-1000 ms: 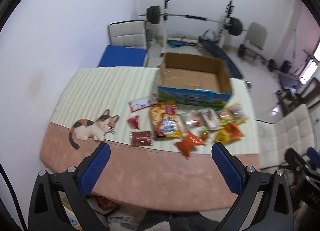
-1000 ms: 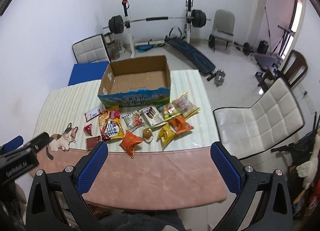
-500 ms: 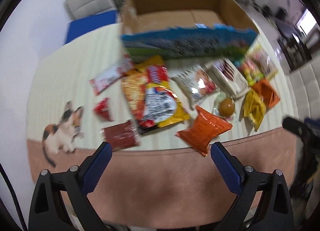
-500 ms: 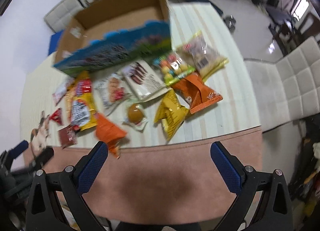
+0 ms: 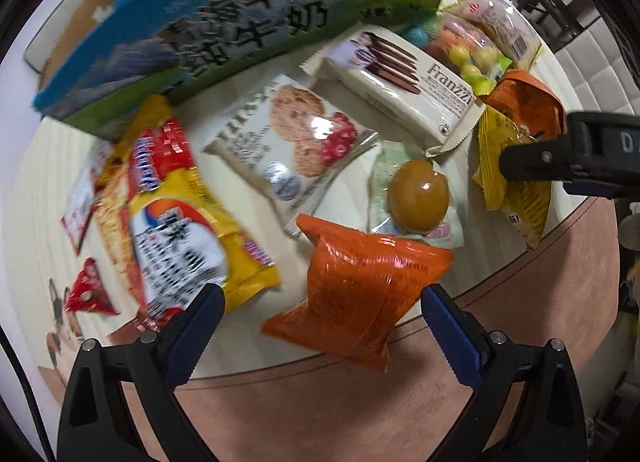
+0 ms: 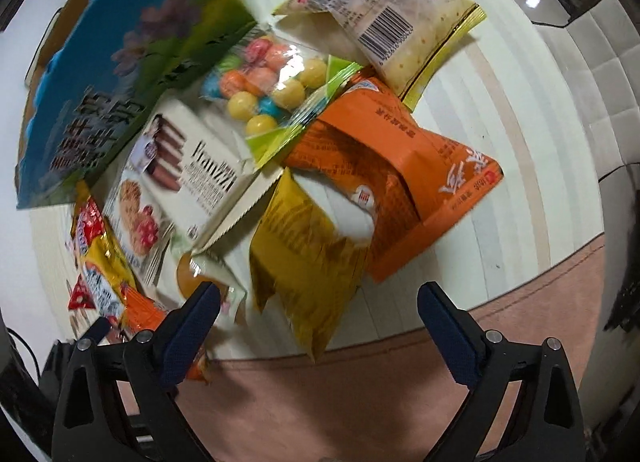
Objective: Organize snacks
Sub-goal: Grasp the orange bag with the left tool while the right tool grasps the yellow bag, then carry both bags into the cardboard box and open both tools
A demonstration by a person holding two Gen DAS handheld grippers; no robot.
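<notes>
Several snack packs lie on the table in front of a blue printed cardboard box (image 5: pixel 224 30). My left gripper (image 5: pixel 320 306) is open, its jaws either side of an orange foil bag (image 5: pixel 360 290). Beyond it lie a wrapped brown egg (image 5: pixel 418 194), a cookie pack (image 5: pixel 292 138) and a white Franzzi wafer pack (image 5: pixel 400 78). My right gripper (image 6: pixel 318 304) is open just above a gold yellow bag (image 6: pixel 304 262). An orange flat pack (image 6: pixel 396 174), a bag of coloured balls (image 6: pixel 264 86) and a clear yellow-edged pack (image 6: pixel 388 14) lie behind it.
A large yellow and red bag (image 5: pixel 176 214) and a small red triangle pack (image 5: pixel 88 294) lie to the left. The pink table border (image 5: pixel 520 302) runs along the near edge. The right gripper's body (image 5: pixel 576 154) shows at the right of the left wrist view. A white chair (image 6: pixel 600 46) stands beyond the table.
Both grippers have dropped and moved forward from a high view of the whole table to close above the snacks. Both stay open.
</notes>
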